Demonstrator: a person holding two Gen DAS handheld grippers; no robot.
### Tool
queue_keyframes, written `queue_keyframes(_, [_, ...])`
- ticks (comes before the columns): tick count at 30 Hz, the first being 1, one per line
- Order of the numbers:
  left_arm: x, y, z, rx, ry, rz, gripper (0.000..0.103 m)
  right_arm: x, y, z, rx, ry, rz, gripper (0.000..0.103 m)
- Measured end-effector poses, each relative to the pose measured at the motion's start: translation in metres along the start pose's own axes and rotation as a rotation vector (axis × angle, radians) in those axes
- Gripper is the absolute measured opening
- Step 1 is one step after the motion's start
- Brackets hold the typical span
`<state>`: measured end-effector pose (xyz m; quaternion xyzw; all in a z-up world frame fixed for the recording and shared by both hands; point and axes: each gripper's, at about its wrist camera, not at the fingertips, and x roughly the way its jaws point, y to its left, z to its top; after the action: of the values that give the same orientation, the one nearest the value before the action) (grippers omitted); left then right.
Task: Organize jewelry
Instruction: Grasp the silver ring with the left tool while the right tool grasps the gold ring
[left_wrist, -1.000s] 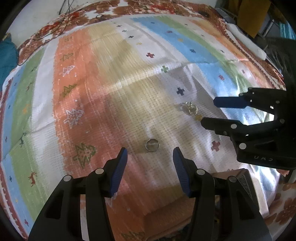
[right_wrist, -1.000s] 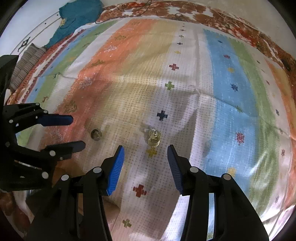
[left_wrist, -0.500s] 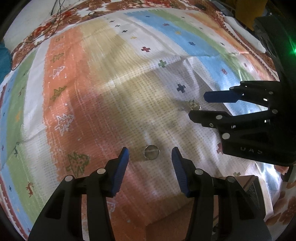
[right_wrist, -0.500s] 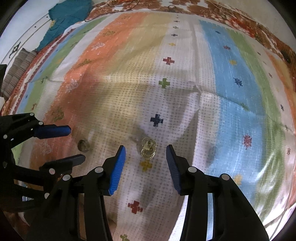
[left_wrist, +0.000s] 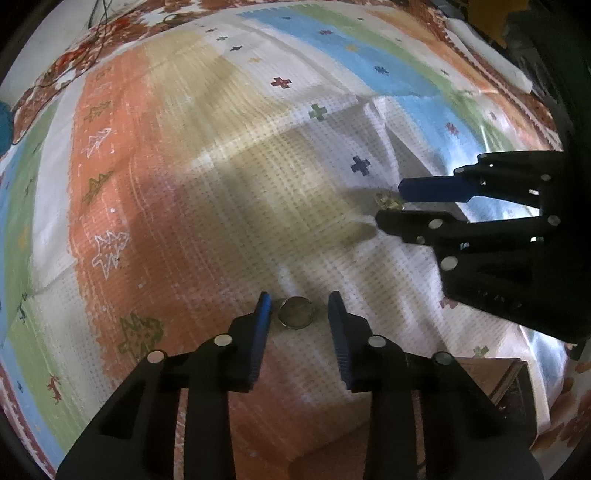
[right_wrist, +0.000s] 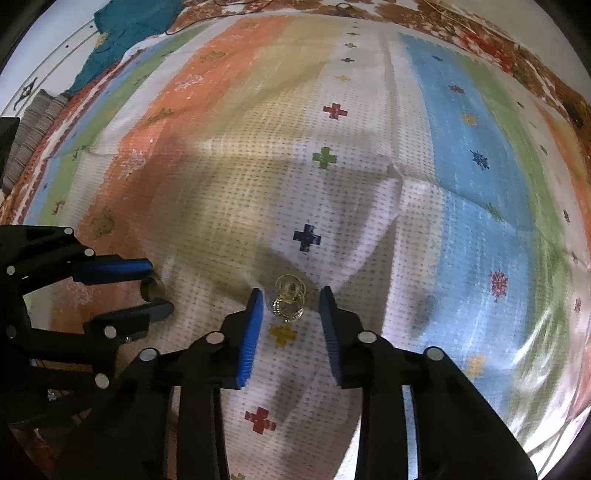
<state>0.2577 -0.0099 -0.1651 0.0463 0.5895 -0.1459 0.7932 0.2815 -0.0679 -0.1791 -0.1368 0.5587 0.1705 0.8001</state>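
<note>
Low over striped cloth (left_wrist: 221, 155), both wide claws have closed in: left claw (left_wrist: 300, 310) straddles ring (left_wrist: 297, 312), right claw (right_wrist: 291, 302) earrings (right_wrist: 289, 301).

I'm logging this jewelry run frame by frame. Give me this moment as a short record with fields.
surface: striped patterned cloth
left gripper: open, fingers either side of the silver ring
right gripper: open, fingers either side of the gold jewelry piece
silver ring: lying on the cloth, not gripped
gold jewelry piece: lying on the cloth, not gripped
wooden box: near corner, partly visible
</note>
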Motion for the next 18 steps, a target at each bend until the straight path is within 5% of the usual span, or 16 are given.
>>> queue_keyframes(5, [0.001,0.0,-0.001,-0.002,0.001,0.003,0.019,0.001,0.001,-0.002,-0.012,0.003,-0.01,0.018])
queue_keyframes(18, [-0.013,0.004,-0.006,-0.031,-0.008,0.076,0.019,-0.02,0.005,-0.004,-0.009,-0.036,-0.02,0.016])
